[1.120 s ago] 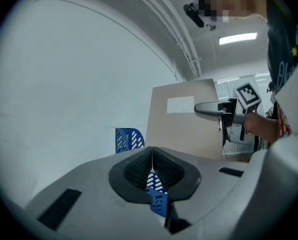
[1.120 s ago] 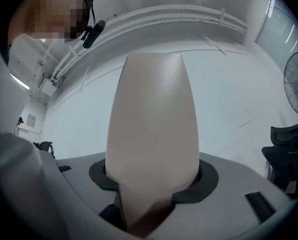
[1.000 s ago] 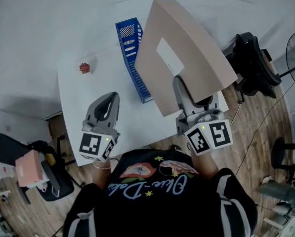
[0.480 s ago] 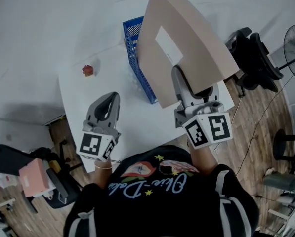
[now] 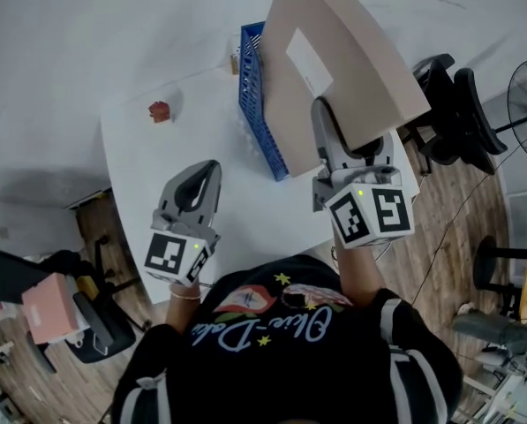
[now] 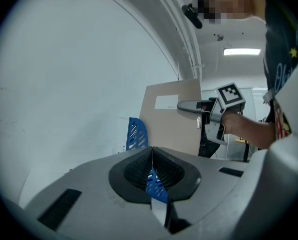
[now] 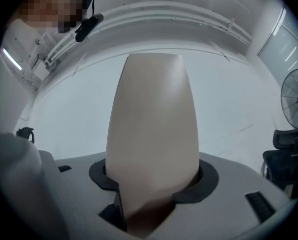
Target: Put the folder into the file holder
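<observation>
1. Nearest the person, the left tongs (image 5: 203, 177) hover low over the white surface (image 5: 139, 175). They point away from the body, and their pads are pressed together with nothing between them.
2. To their right, the right tongs (image 5: 327, 124) are held higher and point forward, clamped on the near edge of the beige folder (image 5: 360, 51).
3. The folder hangs in the air on edge, tilted, just right of the blue file holder (image 5: 256, 104). It seems clear of the holder, though the overlap leaves that uncertain.
4. Farther left on the surface sits a small red object (image 5: 160, 111).
</observation>
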Demonstrator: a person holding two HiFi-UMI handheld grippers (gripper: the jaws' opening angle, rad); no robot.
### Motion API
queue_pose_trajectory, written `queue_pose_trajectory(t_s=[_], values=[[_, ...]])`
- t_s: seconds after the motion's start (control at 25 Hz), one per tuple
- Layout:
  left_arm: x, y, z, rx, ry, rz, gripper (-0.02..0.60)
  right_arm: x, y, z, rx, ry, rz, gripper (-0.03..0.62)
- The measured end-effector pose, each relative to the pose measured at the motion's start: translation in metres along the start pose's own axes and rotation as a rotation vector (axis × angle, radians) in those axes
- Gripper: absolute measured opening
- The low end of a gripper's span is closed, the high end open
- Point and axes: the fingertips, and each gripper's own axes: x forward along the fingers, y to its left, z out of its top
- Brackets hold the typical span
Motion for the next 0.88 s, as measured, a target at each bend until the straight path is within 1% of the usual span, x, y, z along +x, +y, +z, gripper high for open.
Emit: queue_pose_trajectory(t_s=[0.12,0.28,0.44,0.88], values=[[0.0,0.0,-0.003,-0.014,0.003,-0.006,0.005,0.008,0.0,-0.008,0.003,0.019,-0.008,0.256],[0.004,-0.003,-0.007,-0.053,0.015,-0.019,0.005,0.016,0.001,-0.012,-0.006,0.019,-0.013,0.256],[0.005,-0.007,-0.01,-0.067,0.01,-0.032,0.005,0.022,0.005,-0.017,-0.026,0.023,-0.007,0.256],[0.003,0.005,-0.014,-0.085,0.011,-0.007,0.005,0.025,0.006,-0.02,-0.054,0.017,0.0,0.256]])
